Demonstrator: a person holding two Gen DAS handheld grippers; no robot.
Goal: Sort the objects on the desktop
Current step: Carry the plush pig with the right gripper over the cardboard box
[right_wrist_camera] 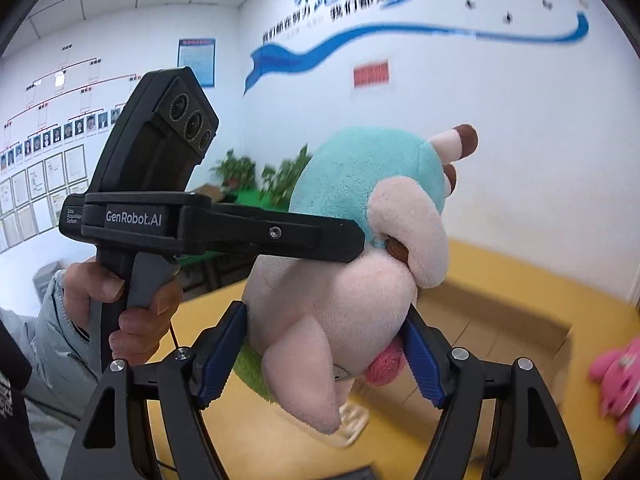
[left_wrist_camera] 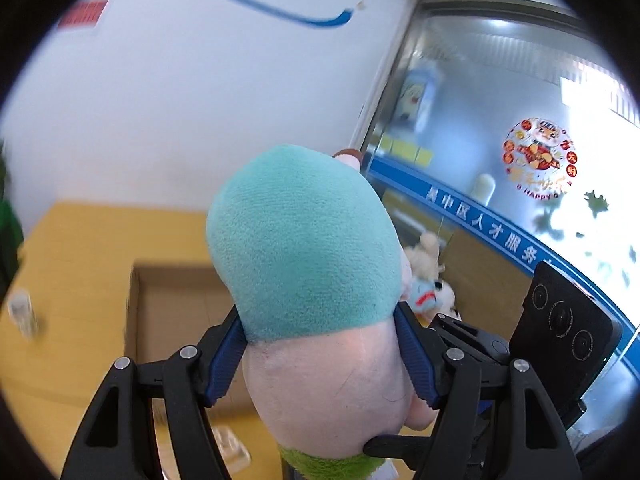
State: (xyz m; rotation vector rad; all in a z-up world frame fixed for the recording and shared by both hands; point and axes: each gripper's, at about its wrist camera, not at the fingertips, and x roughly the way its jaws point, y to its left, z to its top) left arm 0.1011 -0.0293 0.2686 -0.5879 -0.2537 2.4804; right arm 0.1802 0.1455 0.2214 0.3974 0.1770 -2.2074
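Teal-pink plush toy (left_wrist_camera: 316,280) clamped by my left gripper (left_wrist_camera: 320,354) and right gripper (right_wrist_camera: 324,354), above cardboard box (left_wrist_camera: 176,300). Risk: uneven release snags toy on box rim.

A white wall (right_wrist_camera: 460,128) carries a blue ribbon mural (right_wrist_camera: 360,40) and a small red sign (right_wrist_camera: 371,73). Framed papers and portrait photos (right_wrist_camera: 40,160) line the side wall, near a blue notice (right_wrist_camera: 197,61). Potted plants (right_wrist_camera: 260,176) stand in the corner. A frosted glass partition (left_wrist_camera: 500,120) shows a round festive sticker (left_wrist_camera: 538,158) above a blue lettered band (left_wrist_camera: 480,228).
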